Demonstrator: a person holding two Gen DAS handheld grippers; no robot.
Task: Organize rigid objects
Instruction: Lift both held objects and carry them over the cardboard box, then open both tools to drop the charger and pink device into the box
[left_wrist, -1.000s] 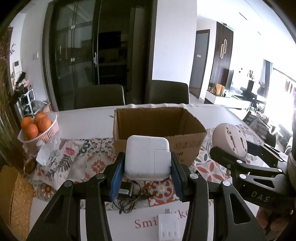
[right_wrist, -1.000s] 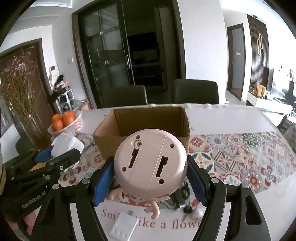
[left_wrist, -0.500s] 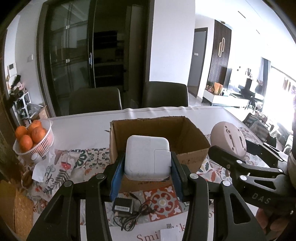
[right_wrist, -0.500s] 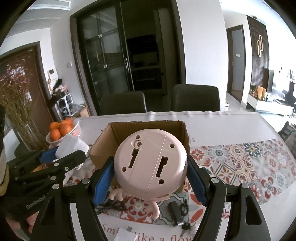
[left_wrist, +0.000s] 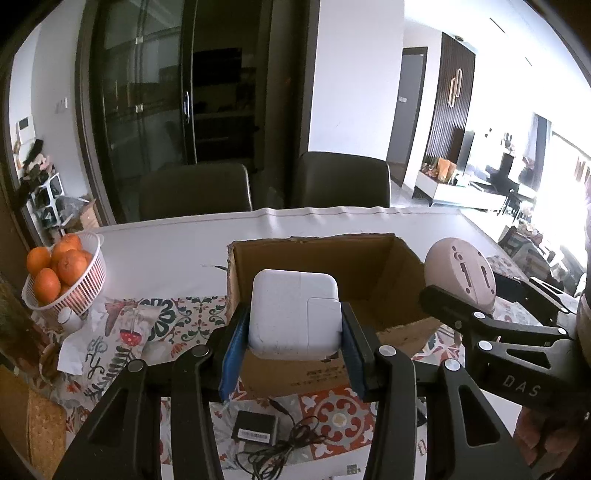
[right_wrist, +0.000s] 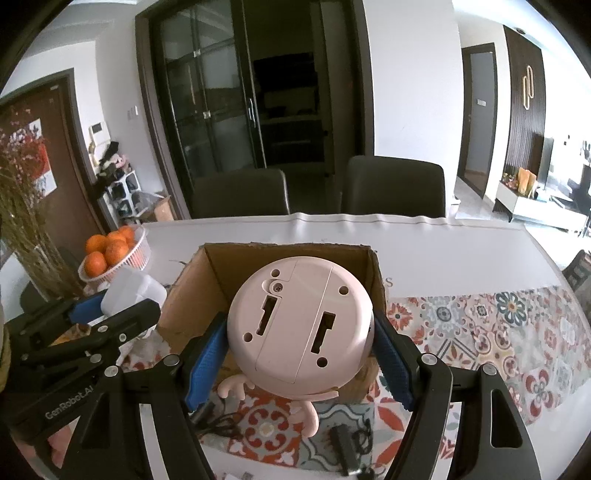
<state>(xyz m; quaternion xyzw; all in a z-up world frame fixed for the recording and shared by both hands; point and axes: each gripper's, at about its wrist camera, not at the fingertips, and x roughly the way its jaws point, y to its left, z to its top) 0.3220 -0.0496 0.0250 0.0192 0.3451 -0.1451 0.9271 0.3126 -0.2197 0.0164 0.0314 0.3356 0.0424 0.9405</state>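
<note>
My left gripper (left_wrist: 293, 328) is shut on a white square power adapter (left_wrist: 293, 314) and holds it over the near wall of an open cardboard box (left_wrist: 373, 258). My right gripper (right_wrist: 299, 350) is shut on a round pink toy (right_wrist: 299, 317), its flat base with two slots facing the camera, held over the near edge of the same box (right_wrist: 258, 258). The pink toy also shows in the left wrist view (left_wrist: 460, 277), to the right of the box. The adapter shows in the right wrist view (right_wrist: 133, 295), left of the box.
A white basket of oranges (left_wrist: 62, 273) stands at the table's left. A black charger with tangled cable (left_wrist: 256, 430) lies in front of the box on the patterned runner (right_wrist: 498, 332). Two dark chairs (left_wrist: 195, 192) stand behind the table.
Both grippers have risen and moved forward toward the box with their objects; the box's inside now shows more and the white plug on the table has dropped out of view.
</note>
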